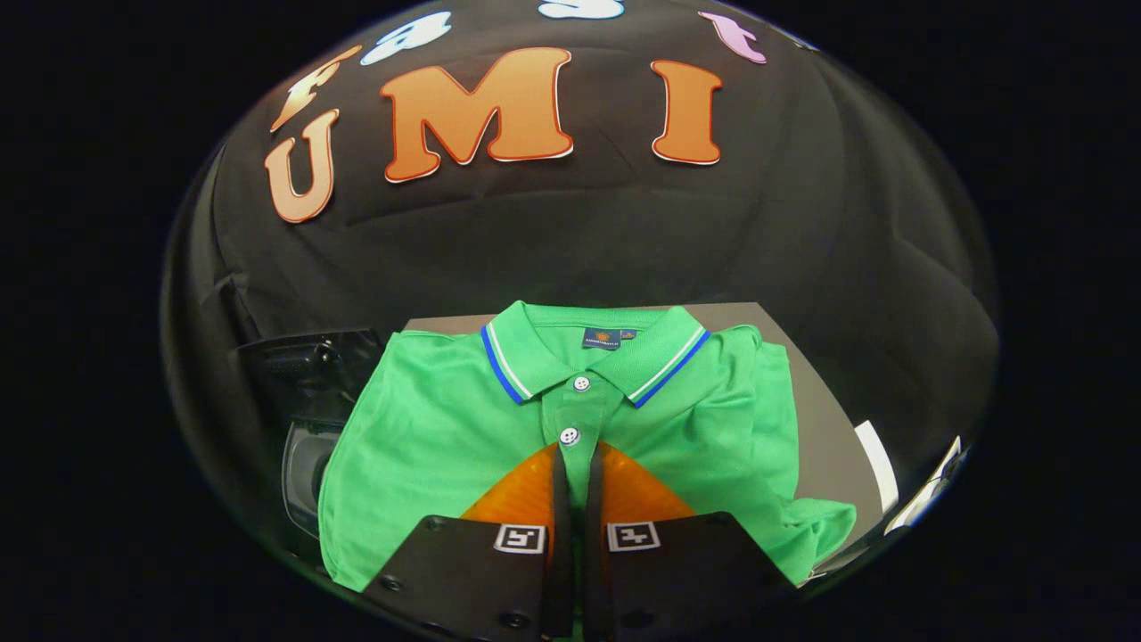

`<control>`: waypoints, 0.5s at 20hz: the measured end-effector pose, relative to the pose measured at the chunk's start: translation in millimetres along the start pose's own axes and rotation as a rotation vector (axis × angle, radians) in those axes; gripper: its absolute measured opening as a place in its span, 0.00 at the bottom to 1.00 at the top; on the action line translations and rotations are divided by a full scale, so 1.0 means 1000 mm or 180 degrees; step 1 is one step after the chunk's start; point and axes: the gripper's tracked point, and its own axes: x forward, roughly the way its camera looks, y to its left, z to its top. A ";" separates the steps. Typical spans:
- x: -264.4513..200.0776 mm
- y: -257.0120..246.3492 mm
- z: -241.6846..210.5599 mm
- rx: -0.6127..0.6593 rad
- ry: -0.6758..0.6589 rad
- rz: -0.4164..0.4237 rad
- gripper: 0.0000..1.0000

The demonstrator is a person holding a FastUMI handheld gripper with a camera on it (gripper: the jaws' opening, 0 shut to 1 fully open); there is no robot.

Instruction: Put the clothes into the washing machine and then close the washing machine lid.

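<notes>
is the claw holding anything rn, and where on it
The claw is pinched shut on the green polo shirt, at the button placket just below the collar.

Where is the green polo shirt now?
In the gripper view, the green polo shirt lies folded on the grey table, under the nearly closed fingers, with the washing machine on its left.

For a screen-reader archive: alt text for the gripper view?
A folded green polo shirt lies on a grey table, the claw nearly closed over its button placket. A dark washing machine sits beside the table.
</notes>
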 end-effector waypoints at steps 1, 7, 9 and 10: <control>-0.007 0.002 0.009 0.0053 -0.0131 -0.0006 0.12; -0.054 0.028 0.044 0.0180 -0.0585 0.0096 0.11; -0.074 0.033 0.052 0.0213 -0.0731 0.0116 0.12; -0.090 0.033 0.051 0.0223 -0.0786 0.0126 0.12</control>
